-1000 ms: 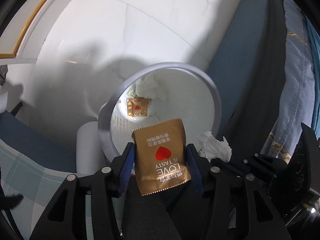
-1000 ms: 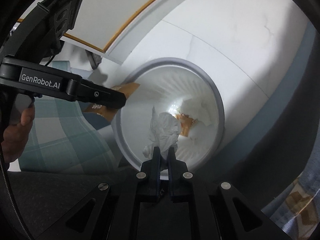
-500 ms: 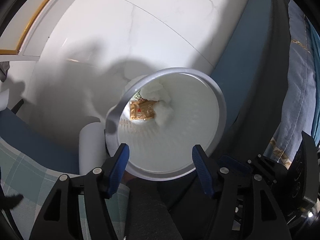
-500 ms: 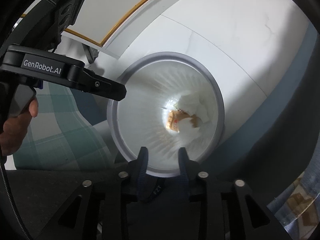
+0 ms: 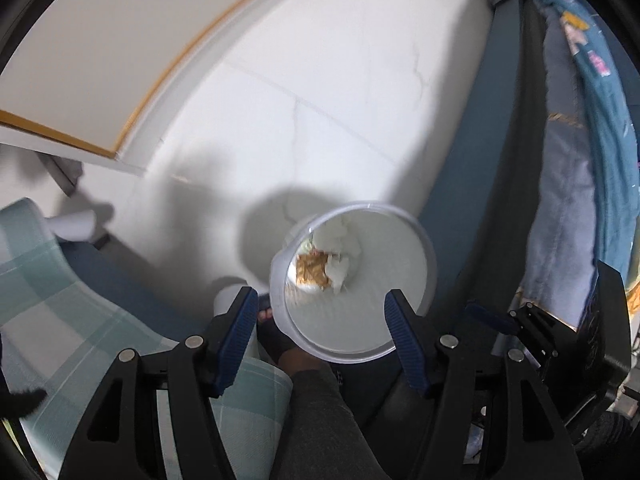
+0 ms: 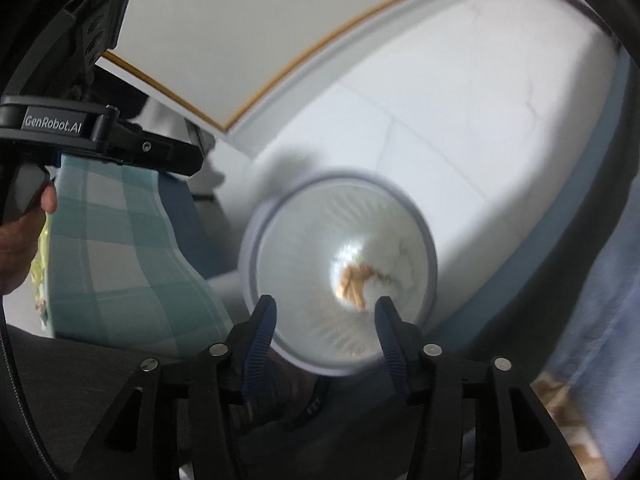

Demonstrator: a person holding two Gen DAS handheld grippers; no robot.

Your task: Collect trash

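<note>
A white round bin [image 5: 429, 264] stands on the floor below both grippers. At its bottom lie gold snack wrappers [image 5: 311, 271] and crumpled white tissue [image 5: 343, 240]. My left gripper [image 5: 320, 294] hangs open above the bin with nothing between its blue pads. In the right wrist view the same bin [image 6: 249, 264] shows the wrappers [image 6: 354, 285] and tissue [image 6: 398, 254], blurred. My right gripper [image 6: 325, 302] is over the bin's near rim, its jaws opening and empty. The left gripper's body [image 6: 120, 146] sits at upper left, held by a hand [image 6: 20, 248].
A teal checked cloth [image 5: 80, 320] drapes at the left. Blue patterned bedding [image 5: 580, 200] hangs at the right. The person's grey trouser leg [image 5: 320, 420] lies just below the bin. White tiled floor [image 5: 320, 80] and a skirting board with an orange line lie beyond.
The left gripper let go of the gold wrapper and the right one of the tissue; both now lie in the bin. Both grippers have opened and risen, so the bin looks smaller.
</note>
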